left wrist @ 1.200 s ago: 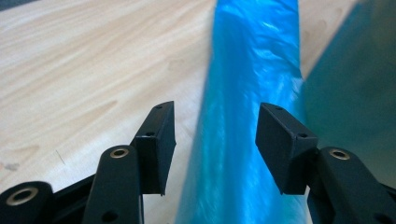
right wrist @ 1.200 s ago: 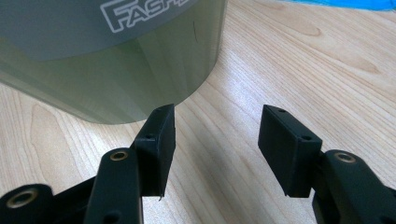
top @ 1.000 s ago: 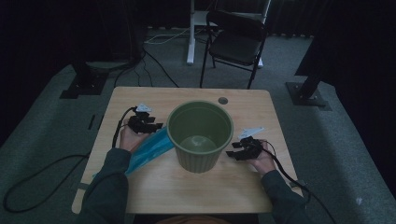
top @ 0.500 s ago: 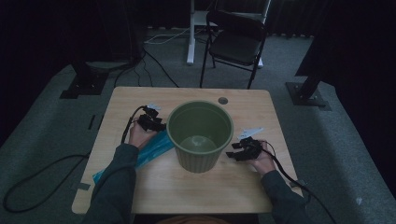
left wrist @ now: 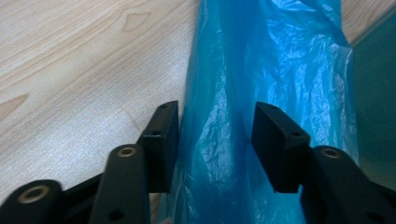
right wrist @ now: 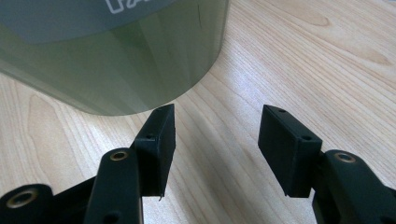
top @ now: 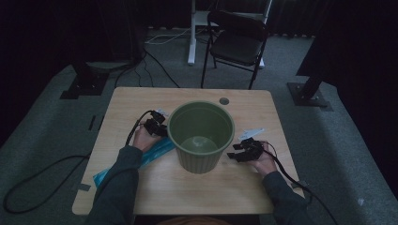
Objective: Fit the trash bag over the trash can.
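A green plastic bin stands upright in the middle of the wooden table. A blue plastic bag lies flat on the table left of it. My left gripper sits low over the bag's far end, right beside the bin. In the left gripper view the bag runs up between the jaws of the left gripper, which have just been closing and do not clearly pinch it. My right gripper rests open and empty by the base of the bin.
A white slip lies just beyond the right gripper. A round cable hole sits at the table's far edge. A black folding chair and stand bases are on the floor behind. Cables trail off both sides.
My left hand has moved right toward the bin and sunk onto the bag's far end. The right hand and the bin have stayed put.
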`<state>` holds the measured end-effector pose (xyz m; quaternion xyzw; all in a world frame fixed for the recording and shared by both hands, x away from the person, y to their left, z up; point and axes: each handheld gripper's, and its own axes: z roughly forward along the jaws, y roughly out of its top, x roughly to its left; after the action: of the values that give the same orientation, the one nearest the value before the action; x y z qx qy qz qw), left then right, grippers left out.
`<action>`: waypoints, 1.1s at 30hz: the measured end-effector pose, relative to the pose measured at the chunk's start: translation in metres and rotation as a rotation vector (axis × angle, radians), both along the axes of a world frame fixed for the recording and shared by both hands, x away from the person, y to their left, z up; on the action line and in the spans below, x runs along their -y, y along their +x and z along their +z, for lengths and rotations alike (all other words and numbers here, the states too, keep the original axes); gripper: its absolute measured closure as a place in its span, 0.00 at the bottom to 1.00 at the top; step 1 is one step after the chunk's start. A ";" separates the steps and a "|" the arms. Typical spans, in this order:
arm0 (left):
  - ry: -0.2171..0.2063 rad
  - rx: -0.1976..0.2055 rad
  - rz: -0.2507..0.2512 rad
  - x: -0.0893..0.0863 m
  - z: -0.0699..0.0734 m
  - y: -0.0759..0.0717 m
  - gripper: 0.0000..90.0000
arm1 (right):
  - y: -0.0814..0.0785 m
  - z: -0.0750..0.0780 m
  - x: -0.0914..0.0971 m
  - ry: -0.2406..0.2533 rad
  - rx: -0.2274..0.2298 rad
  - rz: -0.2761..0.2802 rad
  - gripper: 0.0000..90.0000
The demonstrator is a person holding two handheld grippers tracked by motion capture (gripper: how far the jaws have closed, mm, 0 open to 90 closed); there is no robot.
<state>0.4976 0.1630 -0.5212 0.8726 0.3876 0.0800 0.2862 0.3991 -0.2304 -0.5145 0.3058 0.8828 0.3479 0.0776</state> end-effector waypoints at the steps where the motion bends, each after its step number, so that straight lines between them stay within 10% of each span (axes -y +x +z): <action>1: 0.034 0.019 -0.005 0.003 0.001 -0.003 0.61 | 0.000 0.000 0.000 0.000 0.000 0.000 0.51; 8: 0.022 0.032 -0.008 -0.004 -0.001 -0.009 0.97 | 0.000 -0.002 0.001 -0.008 0.002 -0.011 0.52; 20: -0.055 0.057 0.026 -0.031 0.013 -0.021 0.99 | 0.002 -0.006 0.001 -0.019 -0.011 -0.019 0.52; 33: -0.186 0.220 0.051 -0.058 0.072 -0.049 0.99 | 0.002 -0.008 -0.001 -0.024 -0.016 -0.014 0.52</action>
<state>0.4488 0.2207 -0.4493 0.8180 0.3818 0.1462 0.4046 0.4012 -0.2298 -0.5225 0.3137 0.8854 0.3342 0.0766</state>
